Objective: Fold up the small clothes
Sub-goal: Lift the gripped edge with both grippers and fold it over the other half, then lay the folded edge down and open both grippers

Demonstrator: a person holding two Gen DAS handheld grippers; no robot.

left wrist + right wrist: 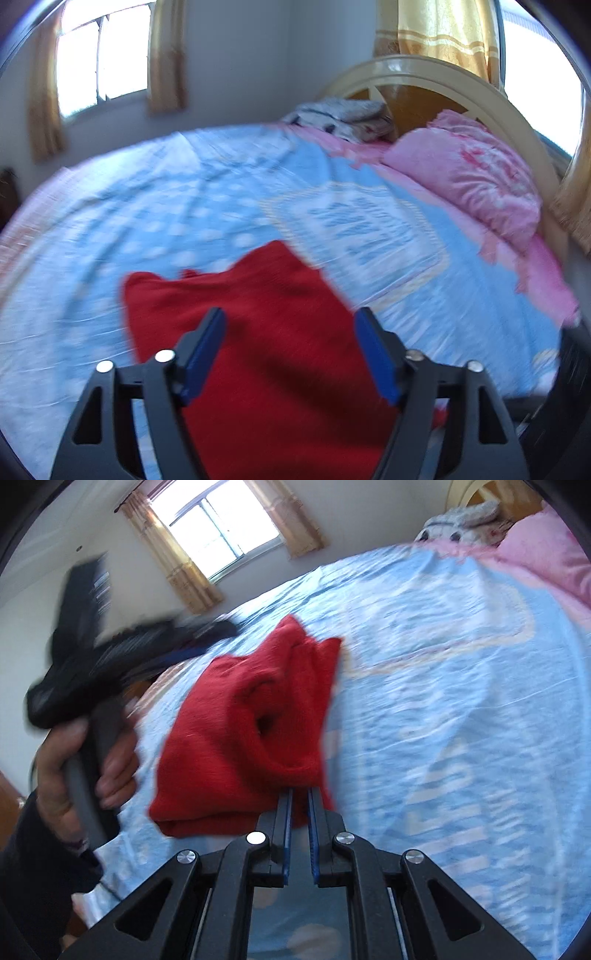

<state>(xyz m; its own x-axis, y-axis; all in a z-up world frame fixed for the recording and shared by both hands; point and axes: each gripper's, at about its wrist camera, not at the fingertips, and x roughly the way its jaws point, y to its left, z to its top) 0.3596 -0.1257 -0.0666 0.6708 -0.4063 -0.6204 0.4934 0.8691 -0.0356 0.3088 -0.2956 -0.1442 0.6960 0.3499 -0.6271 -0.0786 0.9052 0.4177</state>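
the right gripper (pixel 300 794) is pinched nearly closed on the edge of one red knit garment (pixel 255 734), lifting it in a bunch off the blue bedsheet (pixel 461 686). the left gripper (pixel 290 325) hangs wide apart above the same garment, gripping nothing. the sheet's printed lettering is too blurred to read; one pink pillow (pixel 469 177) lies by the headboard (pixel 443 74).
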